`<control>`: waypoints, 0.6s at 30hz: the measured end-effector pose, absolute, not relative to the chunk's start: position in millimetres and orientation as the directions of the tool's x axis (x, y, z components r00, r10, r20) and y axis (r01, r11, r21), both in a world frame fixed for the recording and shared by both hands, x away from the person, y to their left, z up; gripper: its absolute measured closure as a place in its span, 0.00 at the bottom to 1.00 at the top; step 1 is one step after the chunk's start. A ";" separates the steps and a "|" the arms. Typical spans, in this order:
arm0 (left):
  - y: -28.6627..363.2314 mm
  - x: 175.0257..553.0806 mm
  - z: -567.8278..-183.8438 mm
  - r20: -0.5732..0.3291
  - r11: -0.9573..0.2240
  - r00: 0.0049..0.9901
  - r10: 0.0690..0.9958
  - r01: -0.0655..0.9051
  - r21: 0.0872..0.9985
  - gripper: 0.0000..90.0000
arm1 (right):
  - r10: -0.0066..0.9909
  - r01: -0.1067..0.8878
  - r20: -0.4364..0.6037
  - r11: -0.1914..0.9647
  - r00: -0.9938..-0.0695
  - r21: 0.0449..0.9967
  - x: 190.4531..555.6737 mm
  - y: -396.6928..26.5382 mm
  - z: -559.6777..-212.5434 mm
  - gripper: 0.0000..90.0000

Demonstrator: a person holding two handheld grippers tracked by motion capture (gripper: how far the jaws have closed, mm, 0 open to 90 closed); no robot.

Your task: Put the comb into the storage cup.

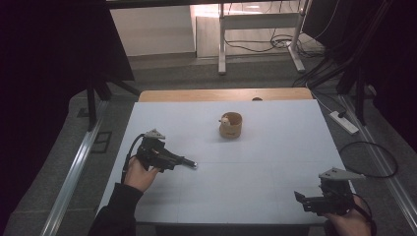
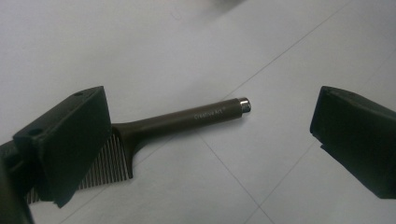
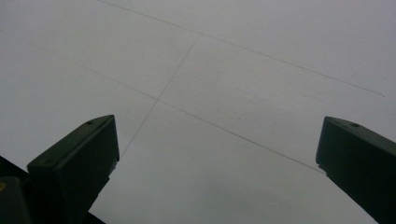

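Left gripper (image 2: 205,140) gapes over comb (image 2: 187,119), handle pointing away.

The high view looked forward and down from above the person's side, taking in the whole white surface (image 1: 255,162) and the floor beyond. The left gripper view sat low and close over the surface, facing along its own jaws, a comb (image 2: 187,119) lying just ahead. The right gripper view likewise looked closely down on bare surface with faint seam lines. All three views shared that white surface.
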State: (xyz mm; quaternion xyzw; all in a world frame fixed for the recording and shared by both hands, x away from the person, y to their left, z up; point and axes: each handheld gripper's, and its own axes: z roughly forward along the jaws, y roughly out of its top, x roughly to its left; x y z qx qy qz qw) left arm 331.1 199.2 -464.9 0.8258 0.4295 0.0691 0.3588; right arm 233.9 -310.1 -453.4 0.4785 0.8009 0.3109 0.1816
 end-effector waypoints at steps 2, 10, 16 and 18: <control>198.1 333.2 -465.1 -0.195 -0.376 0.622 0.759 0.661 0.649 0.00 | 0.879 0.654 0.007 0.349 -0.476 0.671 234.0 -310.0 -453.5 0.00; 192.4 343.6 -466.6 -0.204 -0.376 0.622 0.756 0.668 0.642 0.00 | 0.879 0.655 0.006 0.351 -0.477 0.670 234.1 -309.9 -453.6 0.00; 185.6 352.1 -468.0 -0.205 -0.386 0.628 0.751 0.669 0.635 0.00 | 0.879 0.656 0.007 0.351 -0.477 0.668 234.3 -309.9 -453.7 0.00; 183.3 354.7 -468.4 -0.200 -0.395 0.631 0.749 0.668 0.630 0.00 | 0.879 0.657 0.007 0.352 -0.478 0.667 234.4 -309.9 -453.8 0.00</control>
